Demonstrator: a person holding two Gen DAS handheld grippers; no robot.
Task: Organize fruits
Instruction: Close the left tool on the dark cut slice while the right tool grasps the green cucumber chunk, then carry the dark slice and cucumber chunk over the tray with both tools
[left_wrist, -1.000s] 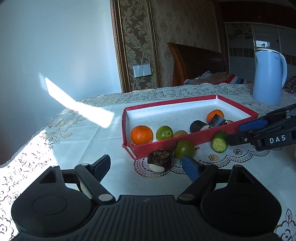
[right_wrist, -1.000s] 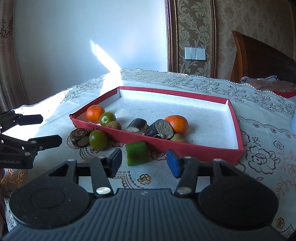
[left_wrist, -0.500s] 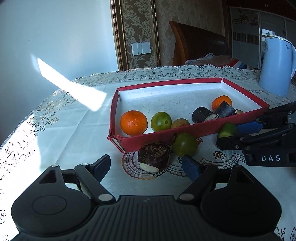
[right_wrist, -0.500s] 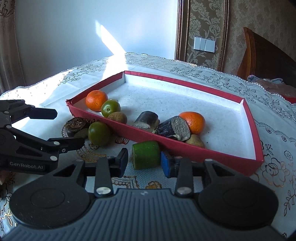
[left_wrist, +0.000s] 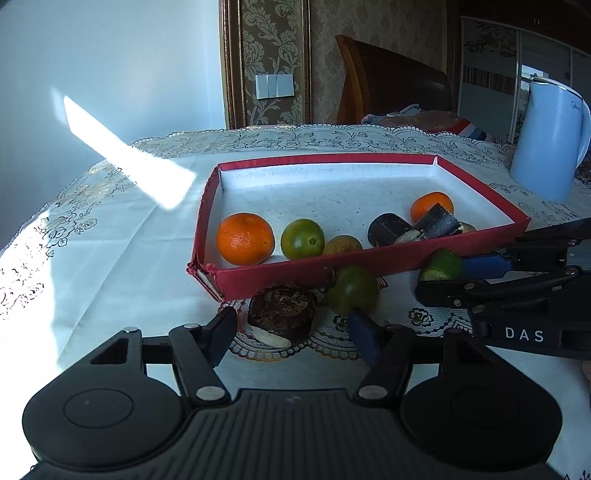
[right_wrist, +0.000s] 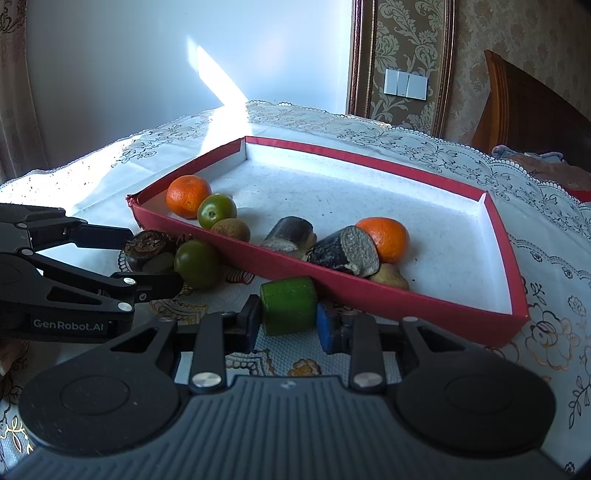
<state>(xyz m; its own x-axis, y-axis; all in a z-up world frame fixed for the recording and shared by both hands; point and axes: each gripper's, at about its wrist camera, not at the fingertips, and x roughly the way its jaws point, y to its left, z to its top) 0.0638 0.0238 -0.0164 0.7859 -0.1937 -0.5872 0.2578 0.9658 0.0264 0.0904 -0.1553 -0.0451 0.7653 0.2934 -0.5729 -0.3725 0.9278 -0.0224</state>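
Note:
A red tray (left_wrist: 369, 254) (right_wrist: 388, 295) holds two oranges (left_wrist: 245, 239) (right_wrist: 384, 238), a green fruit (left_wrist: 302, 238), a brownish fruit (right_wrist: 231, 229) and dark cut pieces (right_wrist: 345, 251). In front of the tray on the cloth lie a dark brown fruit (left_wrist: 282, 308) (right_wrist: 147, 245), a green round fruit (left_wrist: 352, 290) (right_wrist: 197, 263) and a green cucumber piece (right_wrist: 289, 305) (left_wrist: 441, 264). My right gripper (right_wrist: 286, 325) is closed on the cucumber piece. My left gripper (left_wrist: 291, 332) is open, with the dark brown fruit between its fingers.
A light blue kettle (left_wrist: 550, 140) stands at the back right of the table. A lace tablecloth (left_wrist: 110, 229) covers the table. A dark wooden chair (left_wrist: 391, 85) and folded cloth lie behind the table. The wall has a switch panel (right_wrist: 406, 83).
My right gripper moved forward around the cucumber piece and closed on it. My left gripper moved closer to the dark brown fruit and stayed open.

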